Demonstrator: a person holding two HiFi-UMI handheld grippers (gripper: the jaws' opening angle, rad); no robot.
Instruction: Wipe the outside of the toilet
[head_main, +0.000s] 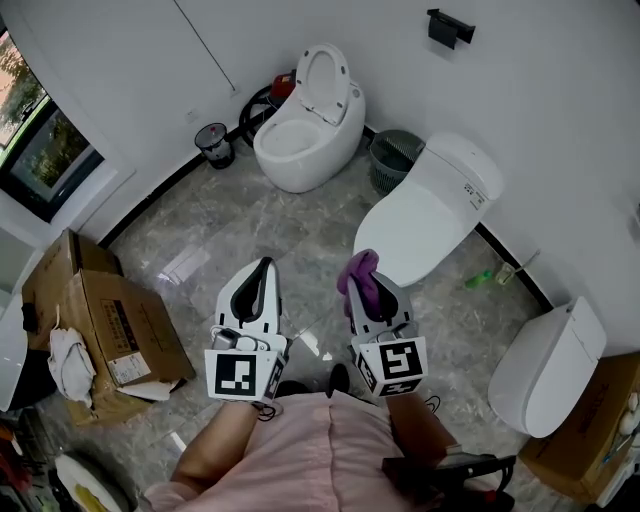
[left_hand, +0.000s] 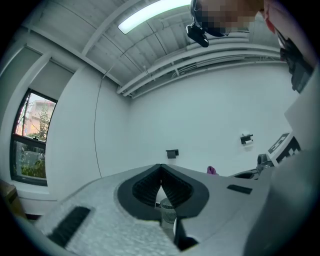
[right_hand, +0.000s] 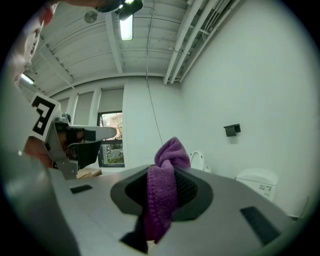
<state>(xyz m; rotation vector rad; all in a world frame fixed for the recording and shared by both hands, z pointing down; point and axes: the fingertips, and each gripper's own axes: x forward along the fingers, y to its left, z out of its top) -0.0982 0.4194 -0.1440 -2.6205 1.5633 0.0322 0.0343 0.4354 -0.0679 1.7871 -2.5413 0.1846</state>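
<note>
None of the wiping seemed begun: the right gripper (head_main: 372, 296) clamped a purple cloth (head_main: 360, 272) well short of the nearest toilet (head_main: 430, 212), the left gripper (head_main: 263, 274) pinched together, empty.

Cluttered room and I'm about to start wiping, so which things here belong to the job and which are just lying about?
Job: purple cloth clamped in the right tongs; open toilet, closed toilet, right-hand toilet (which is meant, unclear).
Lying about: cardboard boxes, green mesh bin, black bin, small green object. Left tongs shut, empty.
</note>
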